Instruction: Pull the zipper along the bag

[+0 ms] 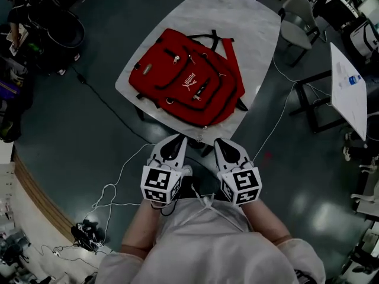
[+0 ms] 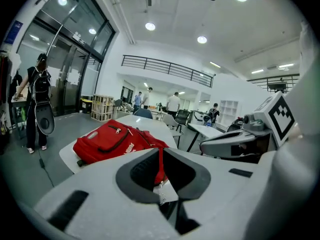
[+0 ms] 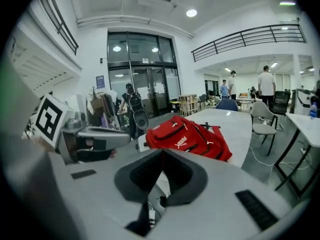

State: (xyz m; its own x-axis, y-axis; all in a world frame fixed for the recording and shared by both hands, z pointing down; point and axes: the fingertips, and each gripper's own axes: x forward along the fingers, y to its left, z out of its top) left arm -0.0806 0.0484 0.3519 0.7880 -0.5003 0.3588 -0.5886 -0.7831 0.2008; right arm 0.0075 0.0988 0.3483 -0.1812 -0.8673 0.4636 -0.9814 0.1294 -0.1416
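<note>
**A:** There it was, the red backpack (image 1: pixel 186 78), lying flat on the pale table (image 1: pixel 251 22), front panel up and straps trailing off its far side.

**B:** And both tools sat well short of it! The left gripper (image 1: pixel 176 138) and the right gripper (image 1: pixel 221 141) were side by side, close in front of the person's body, tips pointing at the table's near corner.

**A:** What about the left one's fingers?

**B:** Tips pressed together, nothing between them. Its own view looked past the closed tips at the bag beyond, with a zipper pull (image 2: pixel 117 130) showing on the upper pocket.

**A:** And the right?

**B:** Same story: tips met, nothing caught in them. The bag lay past them on the tabletop, untouched, clear of both tools.

**A:** Around the table?

**B:** A grey chair (image 1: pixel 299 16) stood at the far corner, and white cables (image 1: pixel 112 194) looped over the dark floor on the left.
</note>
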